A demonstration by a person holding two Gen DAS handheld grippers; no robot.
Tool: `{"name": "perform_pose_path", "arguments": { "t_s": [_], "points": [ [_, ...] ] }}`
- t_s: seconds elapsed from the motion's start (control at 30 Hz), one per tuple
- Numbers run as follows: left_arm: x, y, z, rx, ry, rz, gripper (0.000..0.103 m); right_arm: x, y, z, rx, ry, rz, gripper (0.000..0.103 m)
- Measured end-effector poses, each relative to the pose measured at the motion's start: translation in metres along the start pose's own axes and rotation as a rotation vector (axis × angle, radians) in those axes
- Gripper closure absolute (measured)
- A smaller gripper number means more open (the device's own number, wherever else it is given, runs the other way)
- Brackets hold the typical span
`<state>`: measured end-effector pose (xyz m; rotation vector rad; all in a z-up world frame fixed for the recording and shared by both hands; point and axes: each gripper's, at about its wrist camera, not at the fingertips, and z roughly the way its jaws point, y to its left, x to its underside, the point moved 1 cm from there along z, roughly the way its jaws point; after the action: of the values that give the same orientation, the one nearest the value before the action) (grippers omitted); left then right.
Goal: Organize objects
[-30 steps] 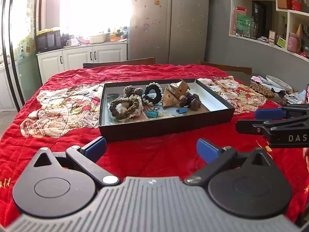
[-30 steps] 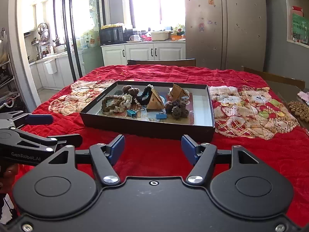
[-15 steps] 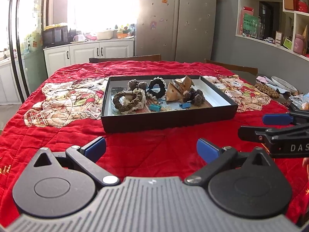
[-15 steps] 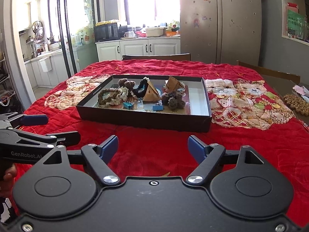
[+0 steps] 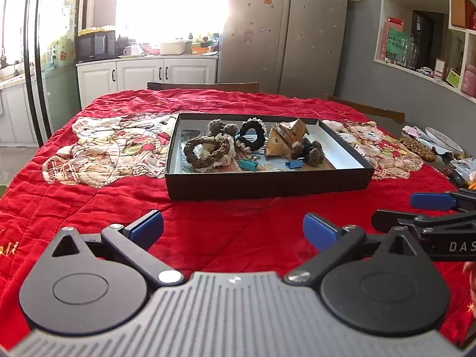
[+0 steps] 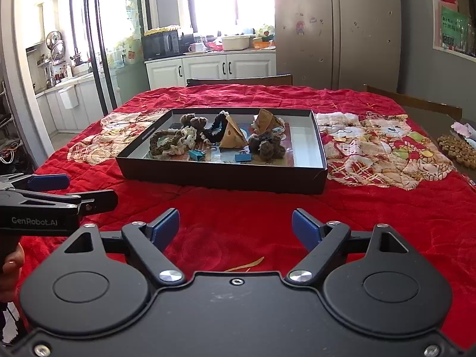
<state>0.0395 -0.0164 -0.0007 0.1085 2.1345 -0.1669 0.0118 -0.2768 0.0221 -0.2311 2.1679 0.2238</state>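
The tray, a shallow black box with a pale floor, sits on the red quilt in the middle of the table, ahead of both grippers and well apart from them. Inside lie a brown braided ring, a black ring, tan paper pyramids, dark fuzzy balls and two blue binder clips. These crowd together and overlap, so where one ends and the next begins is hard to make out; the printed sheet beneath them is mostly covered. The near tray wall hides the front strip of the floor.

The left gripper hovers over the quilt with its blue pads spread wide and nothing between them. The right gripper hangs likewise, fingers parted and empty.

In the left wrist view the right gripper is cut off at the right edge; in the right wrist view the left gripper is cut off at the left edge, with a bit of the holding hand showing. A beaded mat at the far right is partly out of frame.
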Motion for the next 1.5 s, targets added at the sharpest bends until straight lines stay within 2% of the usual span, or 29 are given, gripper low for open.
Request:
{"name": "perform_pose_path", "arguments": {
  "t_s": [0.33,0.83,1.13,1.4,1.5],
  "points": [
    [0.002,-0.002,0.004,-0.037,0.023,0.014,0.0,0.001,0.0,0.001,-0.006,0.008,0.007,0.02],
    [0.005,-0.002,0.008,-0.025,0.053,0.009,0.0,0.003,0.001,0.006,-0.009,0.022,0.007,0.017],
    [0.005,-0.005,0.005,-0.014,0.04,0.025,0.0,0.005,0.002,0.008,-0.015,0.028,0.004,0.017],
    [0.007,-0.003,0.01,0.059,0.085,-0.008,0.0,0.006,0.0,0.011,-0.024,0.04,0.016,0.016],
    [0.008,0.0,0.011,0.086,0.076,-0.043,0.0,0.007,-0.001,0.014,-0.033,0.046,0.023,0.015]
  ]
}}
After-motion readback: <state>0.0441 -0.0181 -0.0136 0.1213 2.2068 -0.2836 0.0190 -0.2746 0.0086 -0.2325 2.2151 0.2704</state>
